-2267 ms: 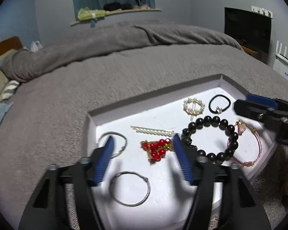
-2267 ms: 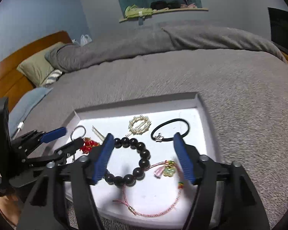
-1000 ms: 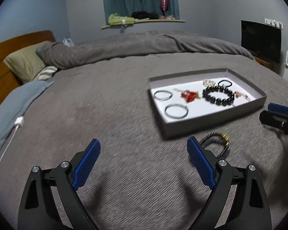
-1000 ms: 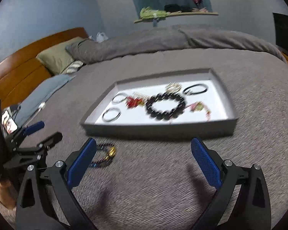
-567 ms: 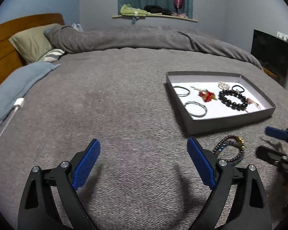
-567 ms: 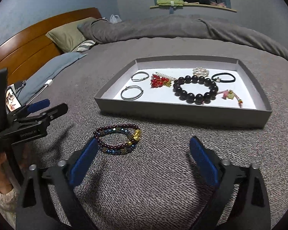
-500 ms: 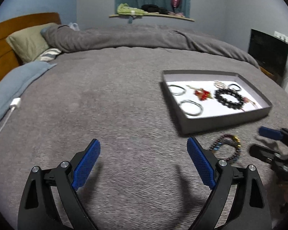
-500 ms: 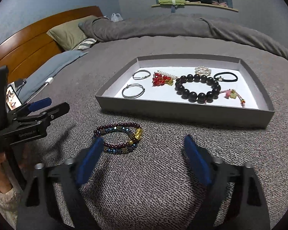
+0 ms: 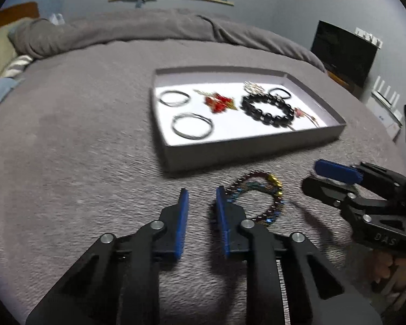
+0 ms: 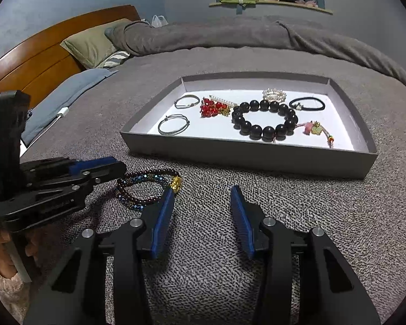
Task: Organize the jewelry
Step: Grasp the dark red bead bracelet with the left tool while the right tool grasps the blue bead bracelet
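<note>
A multicolour beaded bracelet (image 9: 258,197) with a gold bead lies on the grey bedspread in front of the grey tray (image 9: 246,146); it also shows in the right wrist view (image 10: 149,188). The tray (image 10: 246,159) holds two silver bangles (image 10: 173,126), a red bead piece (image 10: 211,108), a black bead bracelet (image 10: 265,119), a black hair tie (image 10: 307,103) and a pink cord bracelet (image 10: 315,130). My left gripper (image 9: 202,203) is partly open and empty, its right finger touching the bracelet's left edge. My right gripper (image 10: 201,203) is open and empty, just right of the bracelet.
The bed is covered with a grey spread (image 10: 311,216). A rolled grey duvet (image 10: 230,35), pillows (image 10: 94,43) and a wooden headboard (image 10: 40,54) lie at the far side. A white charging cable (image 10: 56,117) lies at the left. A dark screen (image 9: 343,51) stands at the right.
Both grippers have narrowed their jaws. My left gripper has moved right and down to the bracelet's left edge. My right gripper has lowered beside the bracelet.
</note>
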Available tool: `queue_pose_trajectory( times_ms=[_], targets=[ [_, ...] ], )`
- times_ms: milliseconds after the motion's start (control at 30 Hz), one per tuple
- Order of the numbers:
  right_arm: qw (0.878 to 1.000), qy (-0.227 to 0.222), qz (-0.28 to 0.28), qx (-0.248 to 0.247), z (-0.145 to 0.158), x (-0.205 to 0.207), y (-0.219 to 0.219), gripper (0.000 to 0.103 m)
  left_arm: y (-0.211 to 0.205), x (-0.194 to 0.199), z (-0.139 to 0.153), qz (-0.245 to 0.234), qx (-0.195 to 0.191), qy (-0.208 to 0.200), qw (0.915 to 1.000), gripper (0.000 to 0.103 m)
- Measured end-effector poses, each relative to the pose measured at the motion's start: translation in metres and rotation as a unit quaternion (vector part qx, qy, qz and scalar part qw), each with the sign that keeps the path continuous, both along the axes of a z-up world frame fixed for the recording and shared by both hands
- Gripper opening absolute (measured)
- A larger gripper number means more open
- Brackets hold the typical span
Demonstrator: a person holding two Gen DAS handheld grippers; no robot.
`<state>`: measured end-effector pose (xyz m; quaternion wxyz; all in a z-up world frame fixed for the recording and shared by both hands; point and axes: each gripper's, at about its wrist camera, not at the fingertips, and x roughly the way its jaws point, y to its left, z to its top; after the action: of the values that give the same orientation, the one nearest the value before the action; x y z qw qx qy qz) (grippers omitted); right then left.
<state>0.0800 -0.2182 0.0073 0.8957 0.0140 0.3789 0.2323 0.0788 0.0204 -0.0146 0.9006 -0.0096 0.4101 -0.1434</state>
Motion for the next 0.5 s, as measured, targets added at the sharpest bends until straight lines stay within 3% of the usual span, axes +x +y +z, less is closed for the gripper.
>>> queue_pose_trajectory(
  times_ms=[267, 333, 433, 500],
  targets=[
    [1.000, 0.008, -0.003, 0.008, -0.003, 0.005, -0.005, 0.043, -0.004, 0.005, -0.010, -0.015, 0.000, 0.028, 0.9995, 0.021],
    [1.000, 0.008, -0.003, 0.008, -0.003, 0.005, -0.006, 0.043, -0.005, 0.004, -0.009, -0.024, -0.010, 0.030, 0.9992, 0.008],
    [1.000, 0.006, -0.003, 0.008, -0.002, 0.003, -0.005, 0.043, -0.012, -0.003, -0.002, -0.035, 0.011, 0.005, 0.9993, 0.006],
    [1.000, 0.005, -0.001, 0.009, 0.000, 0.002, -0.004, 0.043, -0.013, -0.006, 0.003, -0.038, 0.005, -0.008, 0.9992, 0.006]
  ],
)
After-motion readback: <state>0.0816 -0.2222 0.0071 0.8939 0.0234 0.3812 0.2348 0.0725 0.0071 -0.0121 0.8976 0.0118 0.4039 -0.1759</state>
